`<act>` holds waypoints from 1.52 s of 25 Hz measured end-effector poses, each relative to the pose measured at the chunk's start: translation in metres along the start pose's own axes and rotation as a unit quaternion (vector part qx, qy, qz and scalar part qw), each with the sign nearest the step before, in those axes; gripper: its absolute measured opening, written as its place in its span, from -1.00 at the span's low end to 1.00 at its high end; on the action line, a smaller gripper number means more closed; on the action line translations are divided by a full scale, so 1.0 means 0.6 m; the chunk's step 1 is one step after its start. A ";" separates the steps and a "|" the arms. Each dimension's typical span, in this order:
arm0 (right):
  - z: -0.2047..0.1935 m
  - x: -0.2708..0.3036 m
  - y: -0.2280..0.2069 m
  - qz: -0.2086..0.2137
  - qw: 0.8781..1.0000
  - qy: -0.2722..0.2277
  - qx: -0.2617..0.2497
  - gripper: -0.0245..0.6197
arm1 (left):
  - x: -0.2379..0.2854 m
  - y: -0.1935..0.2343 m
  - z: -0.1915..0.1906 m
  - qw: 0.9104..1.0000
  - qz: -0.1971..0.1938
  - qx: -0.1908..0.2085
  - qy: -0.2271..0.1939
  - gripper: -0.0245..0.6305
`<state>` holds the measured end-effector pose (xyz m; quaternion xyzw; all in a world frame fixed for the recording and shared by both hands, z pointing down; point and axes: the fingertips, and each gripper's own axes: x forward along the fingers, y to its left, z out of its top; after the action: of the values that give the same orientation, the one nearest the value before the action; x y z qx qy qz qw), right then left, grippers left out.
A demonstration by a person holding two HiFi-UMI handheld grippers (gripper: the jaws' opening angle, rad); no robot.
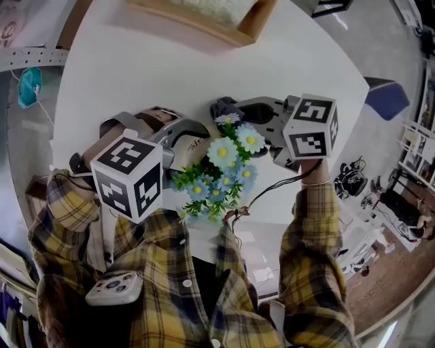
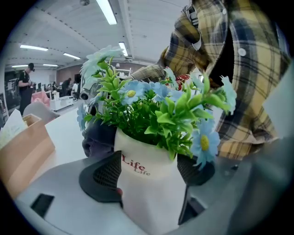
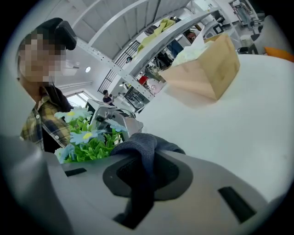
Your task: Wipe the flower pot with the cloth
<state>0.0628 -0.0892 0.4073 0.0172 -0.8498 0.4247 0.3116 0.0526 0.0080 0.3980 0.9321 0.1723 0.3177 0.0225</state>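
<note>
A white flower pot [image 2: 149, 190] with red lettering holds green leaves and pale blue flowers [image 1: 223, 171]. My left gripper [image 2: 149, 176] is shut on the pot, one black pad on each side, holding it above the white table [image 1: 136, 75]. A dark grey cloth [image 3: 142, 149] is pinched in my right gripper [image 3: 140, 176], which is shut on it. In the head view the cloth [image 1: 223, 107] sits just behind the flowers, with the right gripper [image 1: 262, 126] coming in from the right and the left gripper [image 1: 173, 139] from the left. From the left gripper view the cloth [image 2: 98, 137] touches the pot's far side.
A wooden tissue box [image 1: 204, 17] stands at the table's far edge, also seen in the right gripper view as a tan box [image 3: 202, 69]. A blue chair [image 1: 386, 96] is off the table's right side. People stand far off in the room [image 2: 25, 85].
</note>
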 end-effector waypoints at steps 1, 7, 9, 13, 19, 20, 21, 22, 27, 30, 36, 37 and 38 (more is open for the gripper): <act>0.001 0.001 0.001 0.000 1.000 0.002 -0.001 -0.82 | 0.000 0.001 0.001 1.000 -0.003 0.002 -0.001 0.25; 0.001 -0.005 -0.001 -0.016 0.999 -0.025 0.013 -0.82 | -0.001 0.001 -0.010 0.999 -0.012 -0.031 -0.009 0.25; 0.002 -0.008 -0.004 -0.026 0.998 -0.044 0.020 -0.82 | -0.003 0.000 -0.014 0.999 0.001 -0.044 -0.017 0.24; 0.000 -0.021 -0.009 -0.053 0.994 -0.085 0.032 -0.82 | -0.017 0.001 -0.024 0.994 0.057 -0.081 -0.045 0.24; -0.026 -0.069 0.003 -0.081 0.989 -0.120 0.041 -0.82 | -0.036 -0.012 -0.030 0.968 0.188 -0.148 -0.074 0.24; -0.032 -0.072 0.007 -0.086 0.988 -0.124 0.043 -0.82 | -0.037 -0.022 -0.033 0.964 0.201 -0.158 -0.077 0.24; -0.037 -0.073 0.009 -0.092 0.986 -0.128 0.045 -0.82 | -0.037 -0.031 -0.035 0.959 0.213 -0.168 -0.083 0.24; -0.042 -0.074 0.011 -0.097 0.985 -0.133 0.049 -0.82 | -0.037 -0.039 -0.036 0.954 0.224 -0.178 -0.091 0.24; -0.063 -0.079 0.022 -0.119 0.977 -0.163 0.071 -0.82 | -0.023 -0.074 -0.028 0.926 0.283 -0.215 -0.125 0.24; -0.075 -0.079 0.031 -0.132 0.973 -0.174 0.080 -0.82 | -0.022 -0.083 -0.022 0.908 0.319 -0.232 -0.140 0.24; -0.097 -0.070 0.038 -0.157 0.961 -0.200 0.110 -0.82 | -0.017 -0.084 -0.020 0.883 0.356 -0.256 -0.170 0.24; -0.099 -0.069 0.037 -0.161 0.958 -0.205 0.116 -0.82 | -0.014 -0.085 -0.020 0.882 0.354 -0.258 -0.174 0.24; -0.102 -0.069 0.037 -0.164 0.956 -0.209 0.120 -0.82 | -0.010 -0.086 -0.019 0.883 0.350 -0.258 -0.177 0.24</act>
<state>0.1210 -0.0400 0.3962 0.2824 -0.8242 0.4534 0.1882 0.0256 0.0536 0.3959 0.9336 -0.2606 0.1678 0.1798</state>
